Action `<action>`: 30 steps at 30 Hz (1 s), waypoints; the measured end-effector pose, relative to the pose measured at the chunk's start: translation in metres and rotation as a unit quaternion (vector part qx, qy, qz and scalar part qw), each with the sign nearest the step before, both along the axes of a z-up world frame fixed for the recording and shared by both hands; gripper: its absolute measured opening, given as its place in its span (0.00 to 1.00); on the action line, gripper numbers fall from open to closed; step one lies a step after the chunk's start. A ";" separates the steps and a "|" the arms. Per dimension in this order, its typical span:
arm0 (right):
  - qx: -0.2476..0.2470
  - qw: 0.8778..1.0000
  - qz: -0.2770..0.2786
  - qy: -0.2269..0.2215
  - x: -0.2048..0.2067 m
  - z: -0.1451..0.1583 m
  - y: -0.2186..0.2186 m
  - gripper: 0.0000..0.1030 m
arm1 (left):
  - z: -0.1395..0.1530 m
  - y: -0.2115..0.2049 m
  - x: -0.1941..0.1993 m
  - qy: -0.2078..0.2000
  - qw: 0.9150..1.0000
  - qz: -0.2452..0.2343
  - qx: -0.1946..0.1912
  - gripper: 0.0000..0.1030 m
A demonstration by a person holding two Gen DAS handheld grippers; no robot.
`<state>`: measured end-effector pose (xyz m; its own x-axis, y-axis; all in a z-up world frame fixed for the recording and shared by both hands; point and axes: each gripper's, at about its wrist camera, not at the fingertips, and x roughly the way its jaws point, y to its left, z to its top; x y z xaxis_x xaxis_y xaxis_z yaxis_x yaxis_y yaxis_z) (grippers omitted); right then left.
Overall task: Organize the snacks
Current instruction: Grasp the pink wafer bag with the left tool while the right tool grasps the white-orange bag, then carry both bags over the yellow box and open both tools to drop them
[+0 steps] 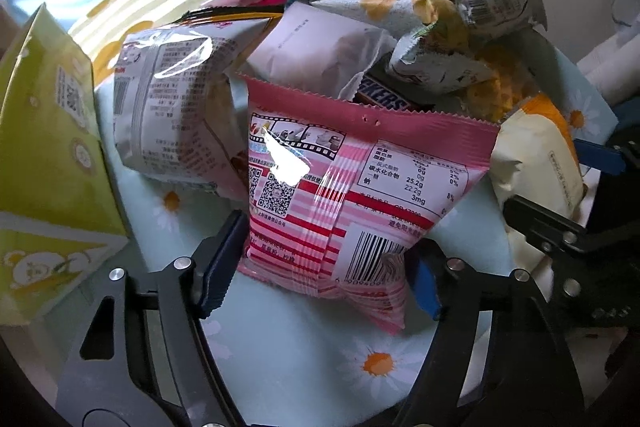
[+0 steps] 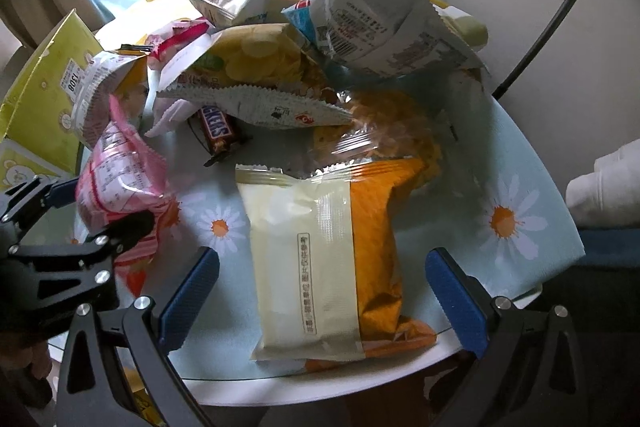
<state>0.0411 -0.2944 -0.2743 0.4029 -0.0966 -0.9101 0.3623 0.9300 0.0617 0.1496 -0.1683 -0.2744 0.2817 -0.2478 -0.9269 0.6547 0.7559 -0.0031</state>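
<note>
Two grippers: both point steeply down at a heap of snack packets on a table with a daisy-print cover.
Left gripper: its blue pads touch both sides of the pink packet at its lower end, creasing the wrapper; I judge it a light hold, not yet a firm one.
Right gripper: jaws wide, pads clear of the cream-and-orange packet that lies flat between them; nothing held.
Where the snacks are: the pink packet stands just ahead of the left fingers; the rest of the pile lies beyond both grippers, with a green carton off to the left of the left one.
Risk, pink packet: the grip sits low on a puffy bag, so it may tip or slip out when lifted, and its top leans on neighbours that could tumble.
Risk, flat packet: it overhangs the near table edge; a nudge from one pad could push it off.
Risk, crowding: the two grippers work side by side and could knock each other.
Readable brand: "SNICKERS" on a brown bar, partly covered in the left view.
Readable print, pink packet: nutrition table with "25.2g", "22.2g", "3mg", plus a barcode and QR codes.
Other writing: "130g" on a white packet; the Chinese text is too small to read.
</note>
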 end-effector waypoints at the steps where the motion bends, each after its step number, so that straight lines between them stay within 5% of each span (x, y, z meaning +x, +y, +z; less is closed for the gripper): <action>1: -0.001 1.000 0.000 0.001 0.001 -0.001 -0.001 1.00 | 0.002 0.002 -0.002 -0.003 1.000 0.002 0.000 0.68; 4: -0.006 1.000 0.004 0.006 0.009 -0.006 -0.003 0.95 | 0.009 0.004 -0.009 -0.012 1.000 0.004 -0.001 0.68; 8: -0.002 1.000 0.014 0.023 0.013 -0.016 -0.004 0.77 | 0.018 0.010 -0.015 -0.020 1.000 0.006 -0.001 0.68; 9: -0.001 1.000 0.017 0.026 0.015 -0.019 -0.004 0.66 | 0.020 0.010 -0.015 -0.021 1.000 0.007 -0.002 0.68; 12: 0.000 0.999 0.021 0.033 0.018 -0.023 -0.005 0.60 | 0.027 0.015 -0.015 -0.026 1.000 0.014 -0.006 0.68; 22: 0.015 0.999 0.029 0.011 0.018 0.004 -0.008 0.57 | 0.074 0.037 -0.017 -0.058 0.996 0.061 -0.033 0.68; 30: -0.011 0.995 0.081 -0.051 0.039 0.074 0.014 0.57 | 0.136 0.078 0.001 -0.097 0.984 0.124 -0.084 0.68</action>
